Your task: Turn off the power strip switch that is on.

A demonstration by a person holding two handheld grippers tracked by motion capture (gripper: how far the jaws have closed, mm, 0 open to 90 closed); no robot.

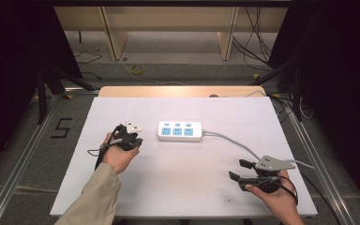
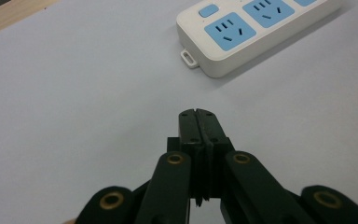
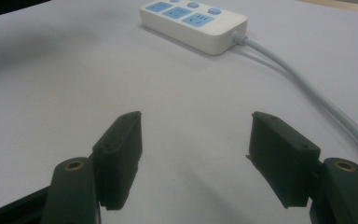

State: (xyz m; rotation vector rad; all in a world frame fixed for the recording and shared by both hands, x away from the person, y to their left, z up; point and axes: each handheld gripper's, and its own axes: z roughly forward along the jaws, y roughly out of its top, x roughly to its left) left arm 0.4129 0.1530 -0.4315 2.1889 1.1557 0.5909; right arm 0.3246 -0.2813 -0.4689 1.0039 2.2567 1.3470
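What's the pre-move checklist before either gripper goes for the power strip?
1. Left gripper jaws shut, nothing between them: ok.
2. Right gripper jaws wide open, nothing between them: ok.
3. Power strip lies flat on the white table, sockets up, nothing plugged in: ok.
4. Left gripper apart from the strip's near end: ok.
5. Grey cable runs from the strip toward the right gripper; may cross its approach: not ok.
6. Switch positions on the strip: cannot tell.

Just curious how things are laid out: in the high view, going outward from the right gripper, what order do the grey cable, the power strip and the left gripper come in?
From the right gripper:
1. Grey cable, just above it, toward the strip.
2. Power strip, mid-table.
3. Left gripper, shut, beyond the strip's left end.
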